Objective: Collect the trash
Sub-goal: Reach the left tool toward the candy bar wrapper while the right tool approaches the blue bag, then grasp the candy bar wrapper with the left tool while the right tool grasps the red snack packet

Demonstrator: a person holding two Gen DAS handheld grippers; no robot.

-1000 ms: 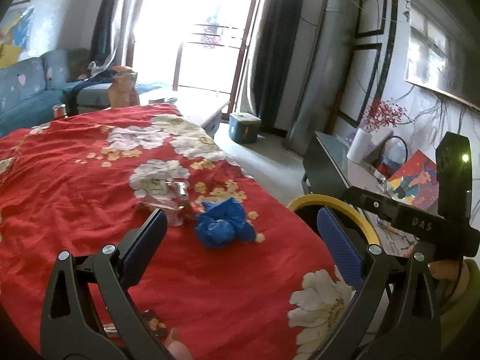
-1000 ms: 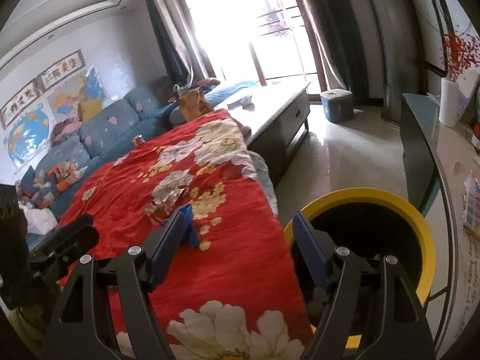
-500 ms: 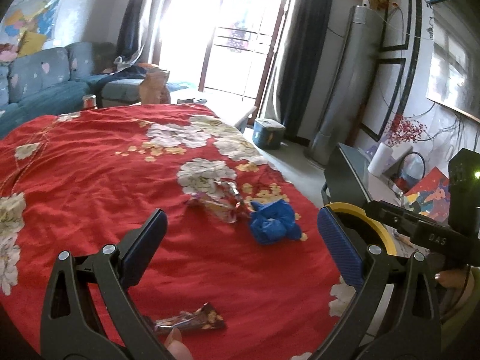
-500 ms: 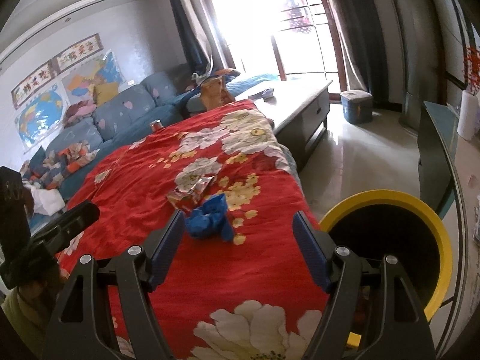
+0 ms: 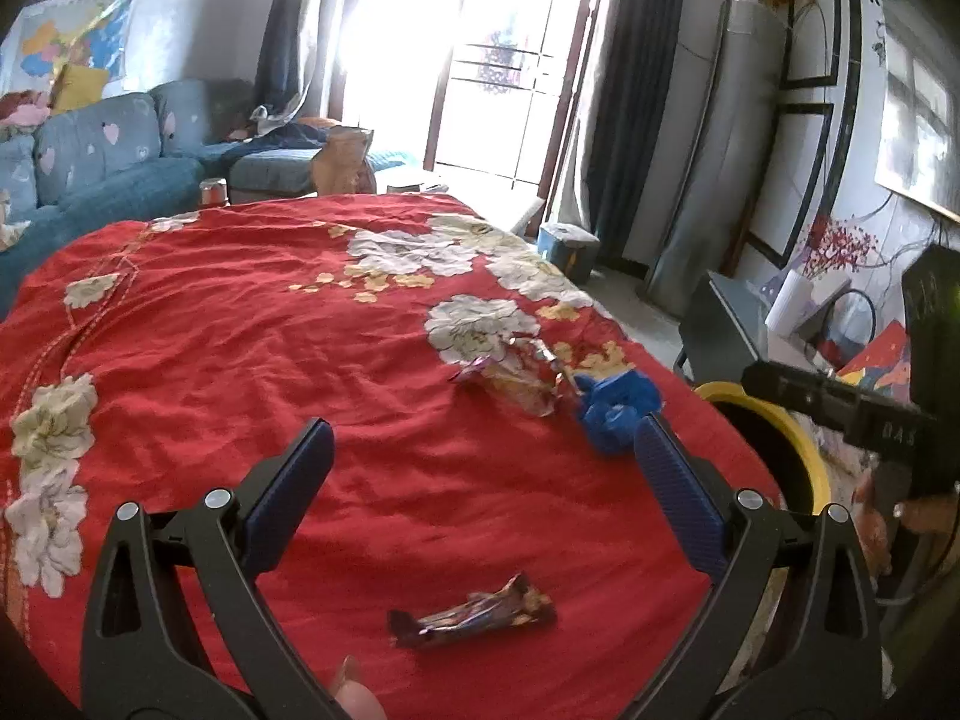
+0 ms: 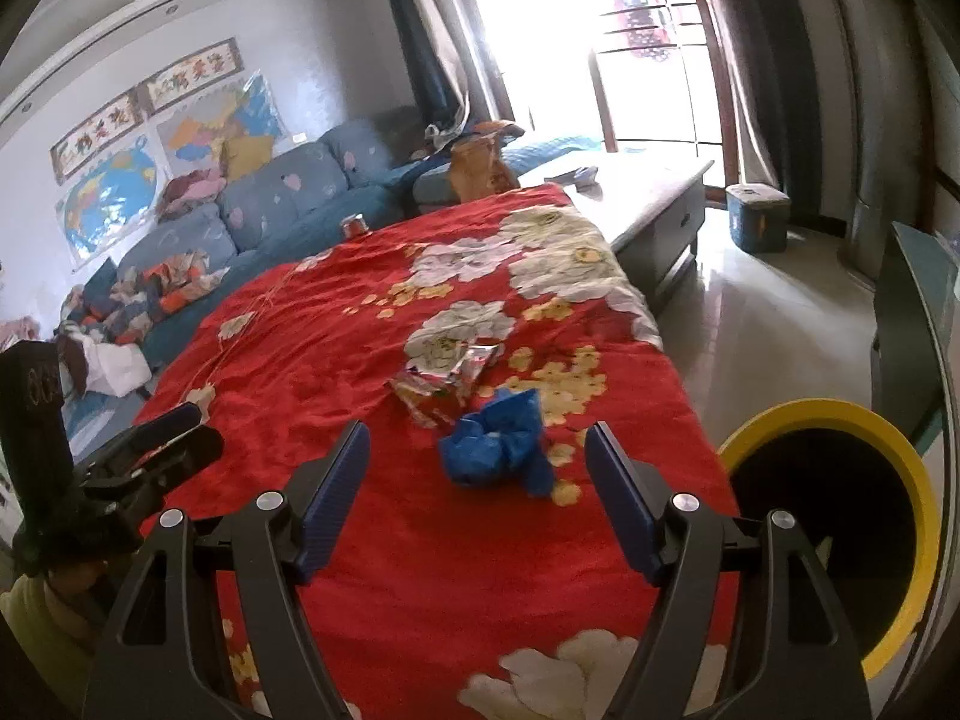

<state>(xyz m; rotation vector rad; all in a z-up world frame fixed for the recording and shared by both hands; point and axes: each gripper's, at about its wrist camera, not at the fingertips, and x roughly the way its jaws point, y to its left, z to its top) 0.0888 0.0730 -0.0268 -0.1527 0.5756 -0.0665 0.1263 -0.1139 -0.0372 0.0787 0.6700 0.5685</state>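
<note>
Three pieces of trash lie on a red flowered cloth (image 5: pixel 252 348). A brown candy wrapper (image 5: pixel 474 611) lies low between my left gripper's fingers. A crumpled blue bag (image 5: pixel 612 411) (image 6: pixel 498 447) and a shiny foil wrapper (image 5: pixel 516 375) (image 6: pixel 447 375) lie further out. My left gripper (image 5: pixel 483 441) is open and empty above the cloth. My right gripper (image 6: pixel 477 441) is open and empty, with the blue bag just ahead between its fingers. A yellow-rimmed black bin (image 6: pixel 834 516) (image 5: pixel 774 438) stands beside the table's right edge.
A blue sofa (image 6: pixel 252 222) with clothes stands at the far left. A low white table (image 6: pixel 648 192) and a small blue box (image 6: pixel 756 216) sit near the bright window. A dark glass stand (image 5: pixel 720 324) is at the right. A can (image 6: pixel 354 225) stands at the cloth's far edge.
Both grippers have swung left, away from the bin and over the cloth. The candy wrapper has come into the left wrist view. The blue bag now sits between the right gripper's fingers.
</note>
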